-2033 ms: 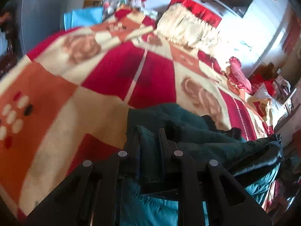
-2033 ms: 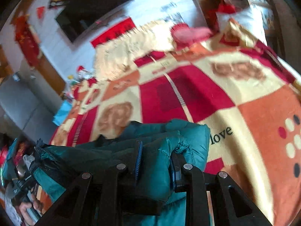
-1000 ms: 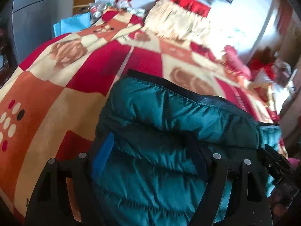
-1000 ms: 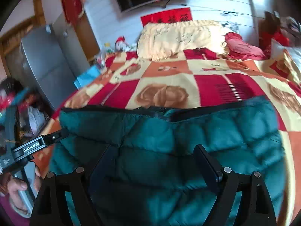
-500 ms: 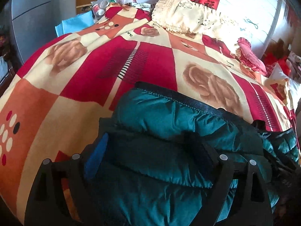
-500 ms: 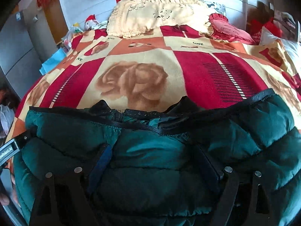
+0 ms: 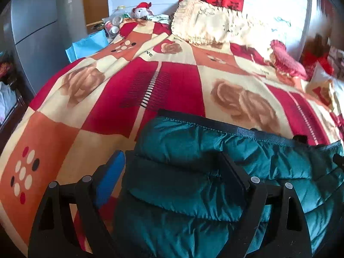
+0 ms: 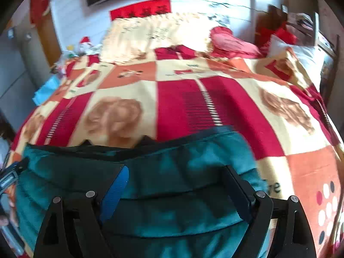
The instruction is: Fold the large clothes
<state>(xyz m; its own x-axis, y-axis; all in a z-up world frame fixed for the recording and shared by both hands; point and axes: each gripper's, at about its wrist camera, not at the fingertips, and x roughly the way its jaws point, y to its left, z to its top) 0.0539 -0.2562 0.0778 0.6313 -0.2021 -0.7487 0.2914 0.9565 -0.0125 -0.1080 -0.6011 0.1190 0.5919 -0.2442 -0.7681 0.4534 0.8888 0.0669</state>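
A teal puffer jacket (image 7: 193, 172) lies folded on the near part of a bed (image 7: 64, 133), its black-edged hem running across the blanket parallel to the near edge, with the red, orange and cream squares of the blanket bare beyond it up to the cream pillows (image 7: 210, 25) at the head. The left gripper (image 7: 172, 169) stands wide and released over the jacket's left end: its blue-padded finger sits just off the jacket's left edge above the blanket, the other finger lies over the quilted fabric, and the padding between them bulges free, pressed by neither; its jaws have just been opening. The right gripper (image 8: 176, 182) is likewise spread and holds nothing: both fingers hover over the jacket's right half, the blue-padded one above the dark middle folds, the other near the jacket's right edge, beside the blanket's orange dotted square. The right wrist view is blurred, so whether those fingertips brush the fabric I cannot tell. At the far left of that view the tip of the left gripper shows by the jacket's left end
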